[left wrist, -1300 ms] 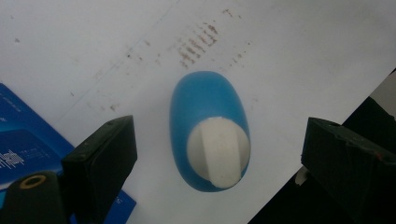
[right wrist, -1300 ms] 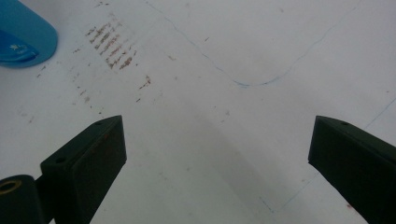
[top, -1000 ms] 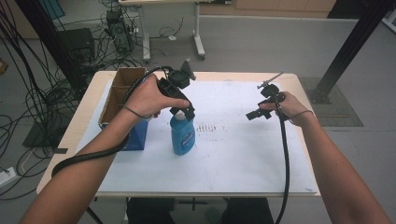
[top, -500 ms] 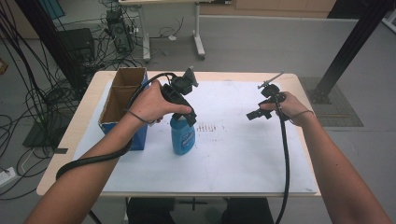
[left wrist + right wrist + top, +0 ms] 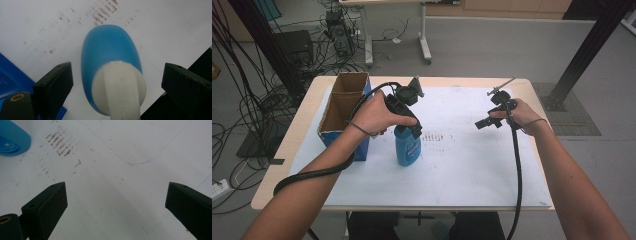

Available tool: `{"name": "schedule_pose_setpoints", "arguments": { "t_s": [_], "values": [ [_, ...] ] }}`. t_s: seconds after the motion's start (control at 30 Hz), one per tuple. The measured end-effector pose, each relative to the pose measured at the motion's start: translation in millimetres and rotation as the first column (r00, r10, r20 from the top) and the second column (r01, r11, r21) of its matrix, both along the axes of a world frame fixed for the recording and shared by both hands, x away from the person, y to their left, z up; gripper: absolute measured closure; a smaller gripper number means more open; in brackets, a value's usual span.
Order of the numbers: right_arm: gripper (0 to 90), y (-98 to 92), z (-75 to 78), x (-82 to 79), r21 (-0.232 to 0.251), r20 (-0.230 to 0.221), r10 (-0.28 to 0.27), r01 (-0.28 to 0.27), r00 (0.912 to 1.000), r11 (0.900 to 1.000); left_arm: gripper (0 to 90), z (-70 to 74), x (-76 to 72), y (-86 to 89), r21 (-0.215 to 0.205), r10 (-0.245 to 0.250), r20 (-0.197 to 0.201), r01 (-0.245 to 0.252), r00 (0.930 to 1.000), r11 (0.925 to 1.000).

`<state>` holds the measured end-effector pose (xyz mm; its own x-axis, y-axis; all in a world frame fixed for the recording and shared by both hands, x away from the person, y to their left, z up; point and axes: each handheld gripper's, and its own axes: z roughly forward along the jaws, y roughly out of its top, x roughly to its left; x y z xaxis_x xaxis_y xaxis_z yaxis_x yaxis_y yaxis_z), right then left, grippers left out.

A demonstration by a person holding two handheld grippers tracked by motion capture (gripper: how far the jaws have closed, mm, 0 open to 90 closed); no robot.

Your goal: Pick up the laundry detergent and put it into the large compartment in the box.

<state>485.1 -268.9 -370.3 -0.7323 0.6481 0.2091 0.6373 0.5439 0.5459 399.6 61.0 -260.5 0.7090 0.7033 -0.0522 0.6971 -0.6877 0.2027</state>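
A blue bottle (image 5: 407,146) with a white cap (image 5: 120,87) stands upright on the white sheet, left of the table's middle. My left gripper (image 5: 413,131) points down over its top. In the left gripper view (image 5: 117,67) the jaws stand wide on either side of the cap, and neither touches it. My right gripper (image 5: 482,123) hovers over the sheet at the right, apart from the bottle. Its jaws are open in the right gripper view (image 5: 116,186) with bare paper between them. The bottle's base (image 5: 12,137) sits at that view's top left.
An open cardboard box (image 5: 343,104) with blue sides stands at the table's left edge, close beside the bottle. Brown smudges (image 5: 437,137) mark the white sheet (image 5: 472,170) that covers most of the table. Cables trail from both grippers off the near edge.
My left hand has shifted slightly toward the near side above the bottle. The bottle and the right gripper have stayed where they were.
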Motion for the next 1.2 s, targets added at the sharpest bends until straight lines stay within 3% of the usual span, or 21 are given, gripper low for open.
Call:
{"name": "schedule_pose_setpoints", "arguments": {
  "t_s": [0.37, 1.2],
  "values": [
    [3.6, 0.2, -0.6, -0.4, 0.002, -0.004, -0.001, 0.001, 1.0, 1.0, 10.6, -9.8, -0.4, -0.4, 0.028, 0.004, 0.004, -0.004, 1.0, 0.9996],
    [3.5, 2.4, -1.6, -0.9, 0.002, -0.009, -0.008, 0.008, 0.9999, 1.0, 10.7, -10.7, 0.2, -1.0, 0.019, 0.006, -0.005, -0.005, 1.0, 0.9998]
  ]
}}
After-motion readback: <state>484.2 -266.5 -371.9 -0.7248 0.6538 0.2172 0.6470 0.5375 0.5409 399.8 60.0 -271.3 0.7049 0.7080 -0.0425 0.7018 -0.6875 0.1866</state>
